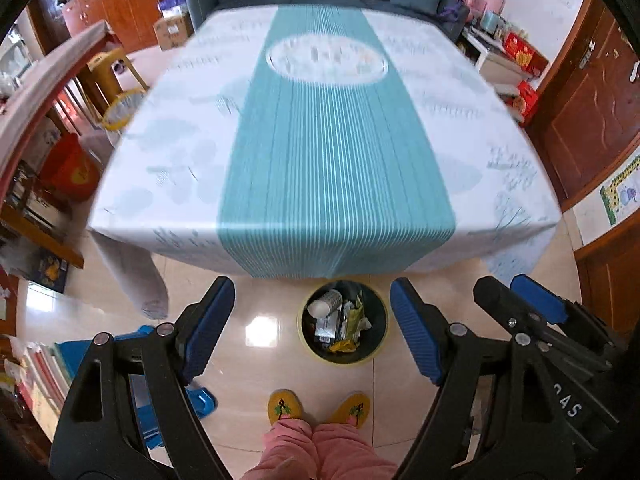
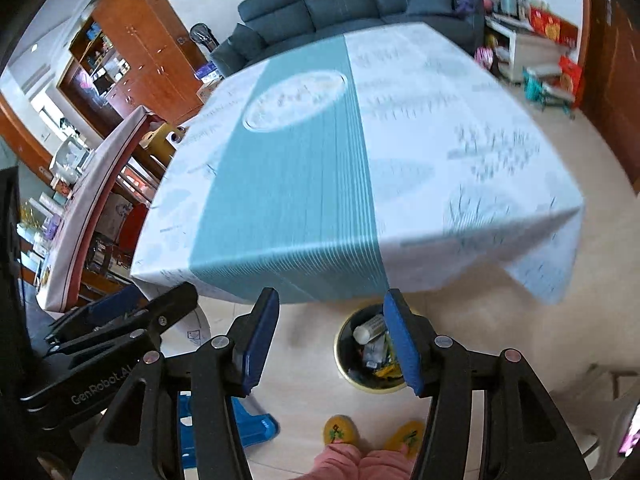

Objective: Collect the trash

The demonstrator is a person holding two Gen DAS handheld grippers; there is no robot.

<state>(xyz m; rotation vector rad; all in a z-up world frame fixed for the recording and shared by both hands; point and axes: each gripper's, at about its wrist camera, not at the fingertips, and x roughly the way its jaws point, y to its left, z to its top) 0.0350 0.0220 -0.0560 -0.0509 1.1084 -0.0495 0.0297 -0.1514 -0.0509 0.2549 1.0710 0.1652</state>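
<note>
A round black bin with a yellow rim (image 1: 343, 322) stands on the tiled floor by the table's near edge, holding a white cup, foil wrappers and yellow packets. It also shows in the right wrist view (image 2: 366, 350). My left gripper (image 1: 312, 300) is open and empty, held high above the floor with the bin between its fingers in view. My right gripper (image 2: 330, 312) is open and empty, its right finger (image 2: 402, 344) partly covering the bin. The right gripper also shows at the right of the left wrist view (image 1: 516, 300).
A table with a white and teal striped cloth (image 1: 328, 132) fills the middle of both views. A blue plastic stool (image 2: 224, 428) stands on the floor at the left. The person's yellow slippers (image 1: 316, 406) are below the bin. A sofa (image 2: 344, 4) and wooden cabinets stand behind.
</note>
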